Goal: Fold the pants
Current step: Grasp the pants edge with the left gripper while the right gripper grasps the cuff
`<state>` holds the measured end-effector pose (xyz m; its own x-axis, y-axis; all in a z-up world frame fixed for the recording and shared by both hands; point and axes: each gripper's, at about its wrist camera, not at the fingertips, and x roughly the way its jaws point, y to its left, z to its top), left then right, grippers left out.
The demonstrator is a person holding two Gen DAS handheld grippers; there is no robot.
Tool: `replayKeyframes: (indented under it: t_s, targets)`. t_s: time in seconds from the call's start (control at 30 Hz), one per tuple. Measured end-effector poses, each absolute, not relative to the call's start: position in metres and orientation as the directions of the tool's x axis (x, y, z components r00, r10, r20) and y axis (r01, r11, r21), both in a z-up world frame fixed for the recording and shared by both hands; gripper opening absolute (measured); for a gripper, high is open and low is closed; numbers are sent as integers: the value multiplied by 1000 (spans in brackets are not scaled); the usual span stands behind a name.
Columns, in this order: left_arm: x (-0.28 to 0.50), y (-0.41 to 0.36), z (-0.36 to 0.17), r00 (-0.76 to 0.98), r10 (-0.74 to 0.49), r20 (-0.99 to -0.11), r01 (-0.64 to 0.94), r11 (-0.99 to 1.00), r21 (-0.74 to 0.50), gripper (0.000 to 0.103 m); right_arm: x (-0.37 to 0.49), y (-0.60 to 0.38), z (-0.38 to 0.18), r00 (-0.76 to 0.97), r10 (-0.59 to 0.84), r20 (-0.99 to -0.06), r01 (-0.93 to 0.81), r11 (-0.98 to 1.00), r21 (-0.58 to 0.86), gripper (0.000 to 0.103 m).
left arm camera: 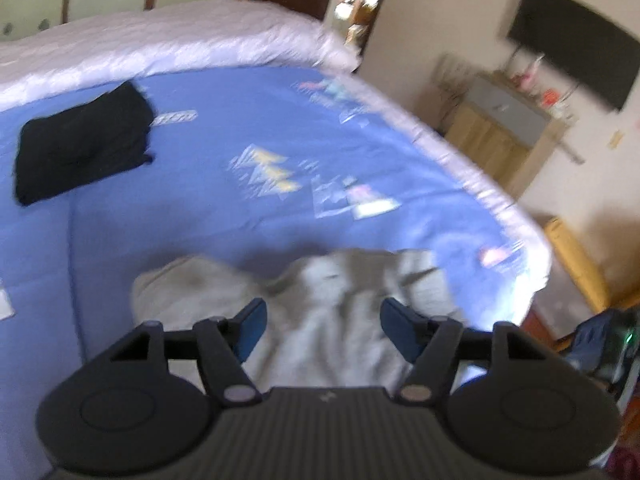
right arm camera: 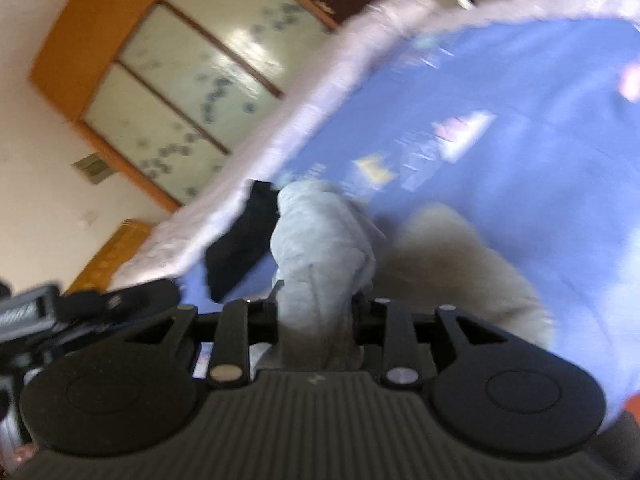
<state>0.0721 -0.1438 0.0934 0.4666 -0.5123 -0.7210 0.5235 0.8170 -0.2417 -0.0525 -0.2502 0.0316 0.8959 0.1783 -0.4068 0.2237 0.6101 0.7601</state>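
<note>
My right gripper (right arm camera: 316, 308) clamps a bunched fold of the grey pants (right arm camera: 320, 248). My left gripper (left arm camera: 322, 322) hangs open above them, low centre of frame, so it is nearer the loose cloth.

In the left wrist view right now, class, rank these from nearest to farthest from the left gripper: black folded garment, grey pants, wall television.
1. grey pants, directly beneath the left gripper
2. black folded garment, upper left on the bed
3. wall television, far right wall

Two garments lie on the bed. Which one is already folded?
The black garment, a compact flat rectangle near the white border of the bed. The grey pants are still a crumpled heap, one bunch of them clamped in the right gripper.
</note>
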Motion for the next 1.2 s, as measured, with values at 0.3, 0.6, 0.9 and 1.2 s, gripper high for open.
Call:
replayKeyframes:
  t_s: [0.3,0.6,0.9,1.2]
  targets:
    - [81,-106,57,454,-382,-805,406,893,-195,68,-63,-277,22,906,172,-387,260,496,829,41]
    - [76,-128,27,535,-125,-836,391,913,114,71,-63,-280,23,811,-146,-566,506,659,556,41]
    - [69,-140,10,569,-31,-822,403,882,245,74,-68,-255,67,925,-100,-367,290,808,513,55]
    - [65,-138,6,570,-25,-822,401,881,251,76,-24,-274,6,817,4,-576,370,763,530,50]
